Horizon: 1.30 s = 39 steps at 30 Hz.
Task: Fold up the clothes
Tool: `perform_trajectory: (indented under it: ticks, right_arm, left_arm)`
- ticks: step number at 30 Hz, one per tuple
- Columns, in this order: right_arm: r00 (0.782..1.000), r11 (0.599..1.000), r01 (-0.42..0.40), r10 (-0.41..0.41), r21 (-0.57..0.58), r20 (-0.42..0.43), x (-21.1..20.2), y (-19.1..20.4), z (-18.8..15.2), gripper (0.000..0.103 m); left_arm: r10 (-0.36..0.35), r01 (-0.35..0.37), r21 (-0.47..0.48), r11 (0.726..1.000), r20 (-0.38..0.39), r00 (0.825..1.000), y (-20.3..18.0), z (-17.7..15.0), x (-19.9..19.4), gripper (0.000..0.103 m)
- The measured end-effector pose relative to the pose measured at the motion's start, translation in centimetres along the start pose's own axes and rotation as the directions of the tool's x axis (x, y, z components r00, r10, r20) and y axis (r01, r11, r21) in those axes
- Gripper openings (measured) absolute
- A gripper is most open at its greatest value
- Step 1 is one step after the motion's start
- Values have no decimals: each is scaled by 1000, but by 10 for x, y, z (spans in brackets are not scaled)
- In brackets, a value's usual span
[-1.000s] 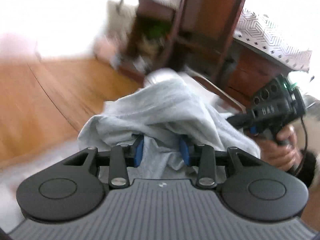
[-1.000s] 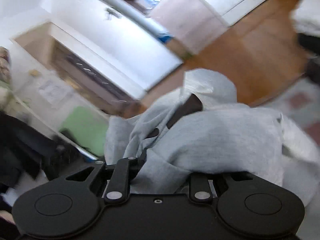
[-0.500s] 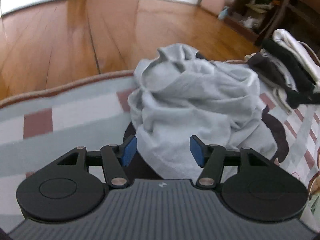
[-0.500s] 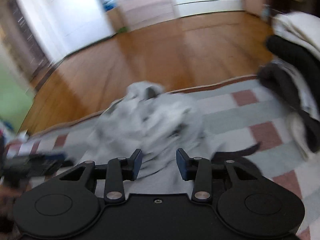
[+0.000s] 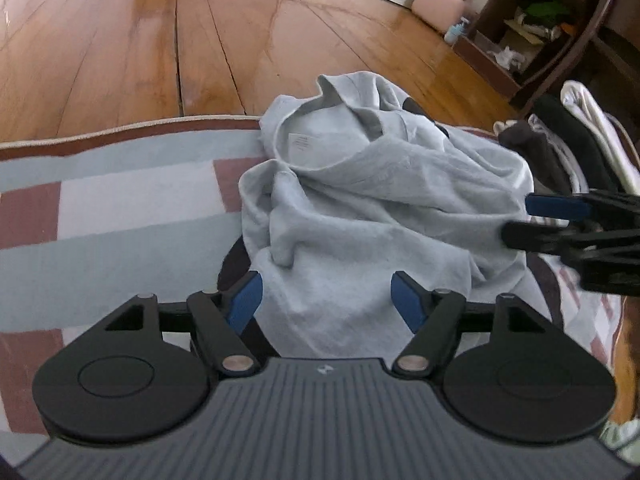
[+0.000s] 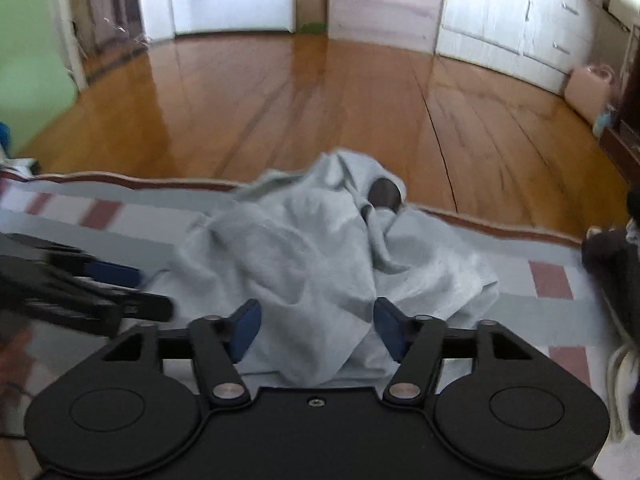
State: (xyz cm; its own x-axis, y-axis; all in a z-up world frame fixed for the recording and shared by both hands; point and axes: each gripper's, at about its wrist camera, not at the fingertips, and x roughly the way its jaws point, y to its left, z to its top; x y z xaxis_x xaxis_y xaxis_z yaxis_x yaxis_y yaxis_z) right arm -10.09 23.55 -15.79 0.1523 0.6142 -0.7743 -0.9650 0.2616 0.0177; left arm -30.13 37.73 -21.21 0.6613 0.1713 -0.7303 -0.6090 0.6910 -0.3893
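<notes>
My left gripper (image 5: 326, 300) points down at a crumpled pale grey shirt (image 5: 372, 208) heaped on a checked rug (image 5: 120, 216). Its blue pads (image 5: 244, 300) stand well apart and are spreading wider; the near edge of the shirt lies between them, but neither pad presses on the cloth. The shirt's collar and a white label face up at the far side of the heap, close to the rug's edge, with wooden floor (image 5: 160, 40) beyond.

My right gripper (image 6: 316, 326) aims at the same heap from its right. Its jaws are also apart and widening, with a fold of shirt lying loose between the pads and no grip on it. In the left view its fingers reach in from the right, just over the shirt's right edge.

A pile of dark and white clothes (image 5: 568, 148) sits on the rug to the far right of the shirt.
</notes>
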Motion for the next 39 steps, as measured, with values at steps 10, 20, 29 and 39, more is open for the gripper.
perform_trajectory:
  ticks: [10, 20, 29, 39]
  right_arm:
    - [947, 986, -20, -35, 167, 319, -76, -58, 51, 8]
    - [941, 924, 150, -243, 352, 237, -98, -111, -18, 8]
    - [959, 842, -168, 20, 512, 281, -93, -114, -53, 9]
    - [825, 726, -548, 387, 415, 412, -121, -51, -24, 10]
  left_arm:
    - [-25, 23, 15, 1000, 158, 987, -5, 2, -20, 70]
    - [-131, 111, 126, 986, 162, 978, -26, -4, -22, 71]
    - [-274, 215, 301, 929, 172, 946, -88, -25, -18, 70]
    - [-153, 29, 310, 950, 383, 911, -140, -35, -18, 96]
